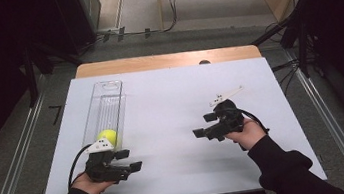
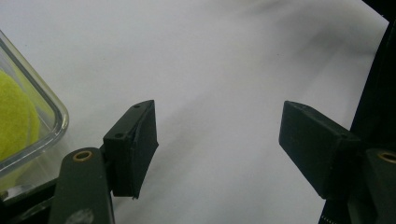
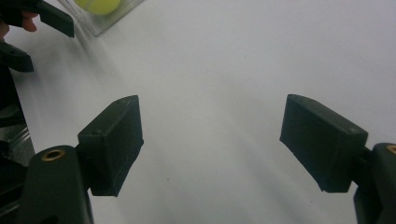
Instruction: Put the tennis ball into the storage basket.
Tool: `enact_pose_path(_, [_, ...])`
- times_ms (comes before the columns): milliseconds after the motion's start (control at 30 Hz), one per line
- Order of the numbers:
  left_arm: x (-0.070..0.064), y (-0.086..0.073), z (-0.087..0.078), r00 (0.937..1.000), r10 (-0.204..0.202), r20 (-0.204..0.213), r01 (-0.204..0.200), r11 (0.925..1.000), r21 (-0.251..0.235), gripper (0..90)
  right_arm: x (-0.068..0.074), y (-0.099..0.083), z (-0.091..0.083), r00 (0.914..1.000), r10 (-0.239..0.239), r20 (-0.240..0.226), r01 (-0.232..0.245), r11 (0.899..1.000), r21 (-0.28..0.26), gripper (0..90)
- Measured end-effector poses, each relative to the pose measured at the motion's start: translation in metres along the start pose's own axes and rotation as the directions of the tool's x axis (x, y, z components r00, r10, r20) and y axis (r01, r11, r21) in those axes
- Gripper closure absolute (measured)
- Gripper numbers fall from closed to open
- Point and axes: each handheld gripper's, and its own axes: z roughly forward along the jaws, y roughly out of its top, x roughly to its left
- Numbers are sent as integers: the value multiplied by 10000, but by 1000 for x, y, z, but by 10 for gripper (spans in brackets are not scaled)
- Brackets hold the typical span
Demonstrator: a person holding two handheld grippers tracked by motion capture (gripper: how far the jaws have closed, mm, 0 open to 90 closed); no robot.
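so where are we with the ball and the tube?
Done: tennis ball sits inside the clear tube container, at its near end. In hand: nothing; left gripper and right gripper both have jaws open and empty over the white table. Left: can't tell; no lid seen.

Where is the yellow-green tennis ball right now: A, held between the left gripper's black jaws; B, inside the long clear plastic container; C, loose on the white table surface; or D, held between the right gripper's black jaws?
B: the yellow-green tennis ball sits inside the long clear plastic container, at its near end, while the left gripper and the right gripper both stand open with nothing between their jaws.
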Motion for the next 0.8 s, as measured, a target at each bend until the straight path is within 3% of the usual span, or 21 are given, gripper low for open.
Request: enact_pose_path(800, [0, 0, 0, 10000, -77, -62, 77, 10000, -10, 286, -7, -40, -23, 9993, 239, 294, -237, 9997, -67, 190])
